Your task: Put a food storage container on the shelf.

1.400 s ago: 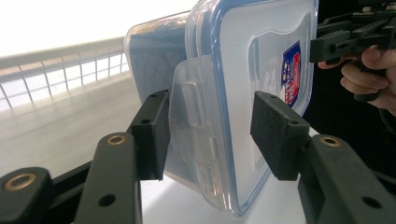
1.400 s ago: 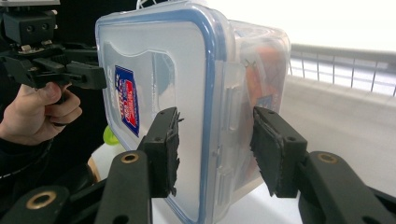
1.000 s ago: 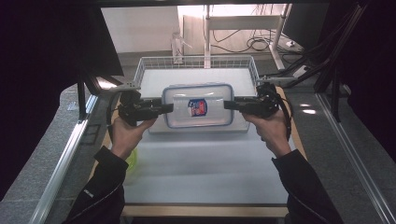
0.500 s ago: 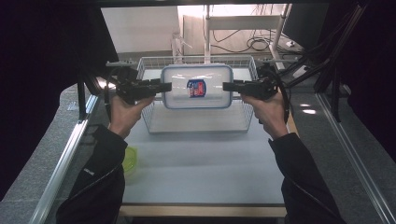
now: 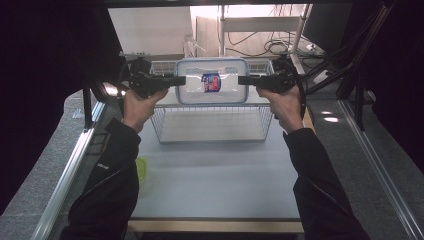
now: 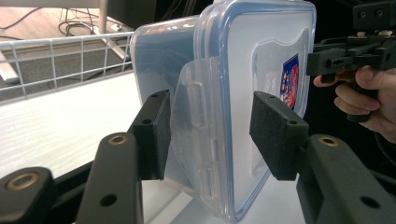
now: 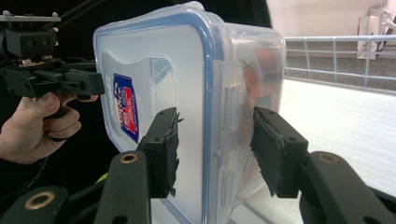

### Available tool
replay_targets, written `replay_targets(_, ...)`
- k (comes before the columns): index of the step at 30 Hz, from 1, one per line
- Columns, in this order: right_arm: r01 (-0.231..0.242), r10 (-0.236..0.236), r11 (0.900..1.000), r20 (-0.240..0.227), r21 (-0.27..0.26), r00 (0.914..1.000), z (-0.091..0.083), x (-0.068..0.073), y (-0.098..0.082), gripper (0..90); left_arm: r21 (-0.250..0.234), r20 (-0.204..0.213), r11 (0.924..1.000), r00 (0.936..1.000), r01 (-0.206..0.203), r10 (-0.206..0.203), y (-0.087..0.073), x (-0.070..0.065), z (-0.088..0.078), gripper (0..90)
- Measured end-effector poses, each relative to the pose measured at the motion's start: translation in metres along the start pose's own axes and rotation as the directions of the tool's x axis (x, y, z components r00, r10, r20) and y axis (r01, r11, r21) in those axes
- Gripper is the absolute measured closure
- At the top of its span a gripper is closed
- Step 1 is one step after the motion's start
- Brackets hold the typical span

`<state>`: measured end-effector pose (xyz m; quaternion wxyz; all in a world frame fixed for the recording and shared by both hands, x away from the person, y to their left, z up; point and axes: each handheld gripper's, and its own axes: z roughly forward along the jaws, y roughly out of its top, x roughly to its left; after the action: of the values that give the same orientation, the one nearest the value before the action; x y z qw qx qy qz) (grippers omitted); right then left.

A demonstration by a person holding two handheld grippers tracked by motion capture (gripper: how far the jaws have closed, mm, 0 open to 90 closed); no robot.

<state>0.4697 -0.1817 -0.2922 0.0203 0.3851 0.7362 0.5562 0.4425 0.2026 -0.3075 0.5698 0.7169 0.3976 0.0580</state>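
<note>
the left claw (image 5: 176, 80) and right claw (image 5: 246, 80) each clamped one end of the lidded plastic container (image 5: 212, 81), held level in the air over the wire basket (image 5: 212, 131). lowering it in called for matched, even hands.

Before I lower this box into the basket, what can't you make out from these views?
- Container contents: frosted walls blur them in both gripper views.
- Sticker text: too small in the high view.
- Basket far half: hidden behind the container in the high view.
- Yellow-green thing: half covered by the left sleeve.
</note>
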Motion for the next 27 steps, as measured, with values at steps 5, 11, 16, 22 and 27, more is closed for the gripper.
replay_targets(5, -0.024, 0.024, 1.0, 0.004, -0.002, 0.9997, 0.007, -0.012, 0.002, 52.4, 0.0, -0.008, 0.9999, 0.9999, 0.015, -0.015, 0.001, 0.007, 0.008, 49.1)
replay_targets(11, -0.033, 0.033, 0.999, 0.001, -0.01, 0.9995, 0.01, -0.02, 0.003, 51.9, -0.01, -0.021, 0.9999, 0.9997, 0.011, -0.011, 0.001, 0.009, 0.013, 48.4)
replay_targets(16, -0.015, 0.015, 1.0, 0.006, -0.027, 0.9999, 0.011, -0.021, 0.002, 51.2, -0.032, -0.041, 0.996, 0.9958, -0.083, 0.082, -0.004, 0.007, 0.014, 47.0)
replay_targets(22, 0.01, -0.009, 0.999, 0.017, -0.045, 0.9998, 0.012, -0.019, -0.002, 50.1, -0.062, -0.039, 0.9919, 0.9934, -0.111, 0.108, -0.01, 0.008, 0.014, 46.5)
replay_targets(27, 0.057, -0.056, 0.998, 0.066, -0.017, 0.9962, 0.015, -0.015, -0.003, 50.2, -0.048, -0.07, 0.9904, 0.9895, -0.13, 0.126, -0.009, 0.007, 0.017, 43.1)
